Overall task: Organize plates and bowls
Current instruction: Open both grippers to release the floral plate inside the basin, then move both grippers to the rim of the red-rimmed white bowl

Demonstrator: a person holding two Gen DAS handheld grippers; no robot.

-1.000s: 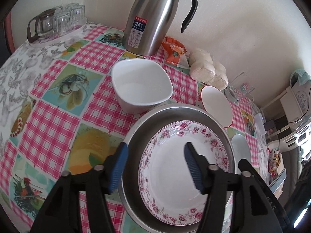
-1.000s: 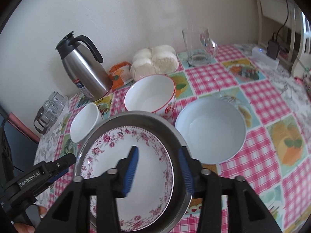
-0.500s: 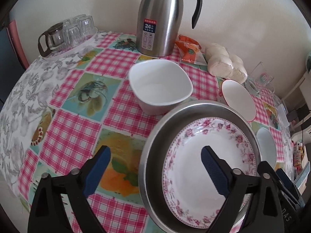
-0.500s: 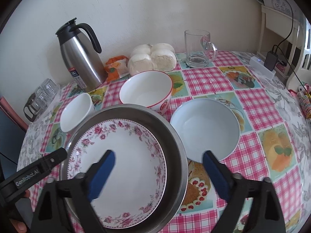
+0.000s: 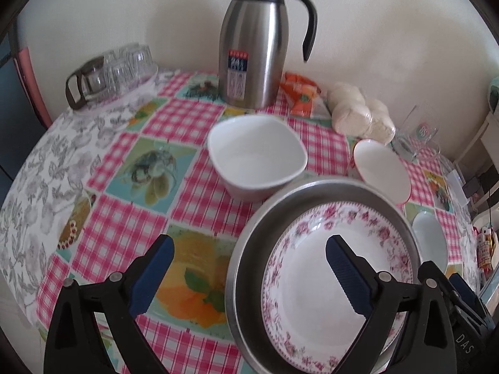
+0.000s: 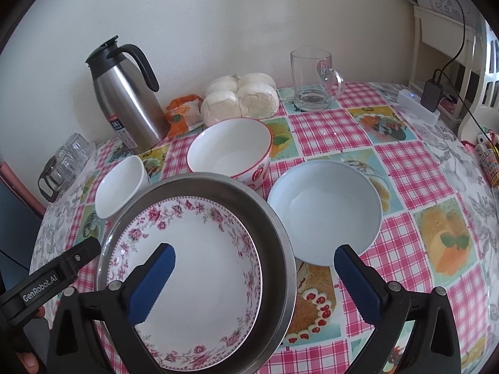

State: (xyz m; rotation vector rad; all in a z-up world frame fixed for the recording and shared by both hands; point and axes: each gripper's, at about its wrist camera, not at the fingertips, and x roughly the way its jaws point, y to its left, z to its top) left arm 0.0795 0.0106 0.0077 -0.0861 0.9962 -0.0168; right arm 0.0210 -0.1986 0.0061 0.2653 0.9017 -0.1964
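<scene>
A floral-rimmed plate (image 5: 315,283) (image 6: 199,249) lies inside a wide steel basin (image 5: 249,249) (image 6: 277,227) on the checked tablecloth. Behind it stand a white squarish bowl (image 5: 255,159) (image 6: 120,187), a red-rimmed bowl (image 5: 382,170) (image 6: 229,151) and a pale blue bowl (image 5: 428,240) (image 6: 324,208). My left gripper (image 5: 249,268) is open and empty, straddling the basin's left rim. My right gripper (image 6: 255,275) is open and empty, straddling the basin's right rim.
A steel thermos jug (image 5: 255,46) (image 6: 128,93) stands at the back by the wall. Beside it lie an orange packet (image 5: 299,93) and bagged buns (image 6: 240,98). A glass mug (image 6: 312,79) is back right. A tray of glasses (image 5: 115,71) is back left.
Both grippers have opened wide from a narrower gap and drawn back from the plate and basin. The plate stays in the basin.
</scene>
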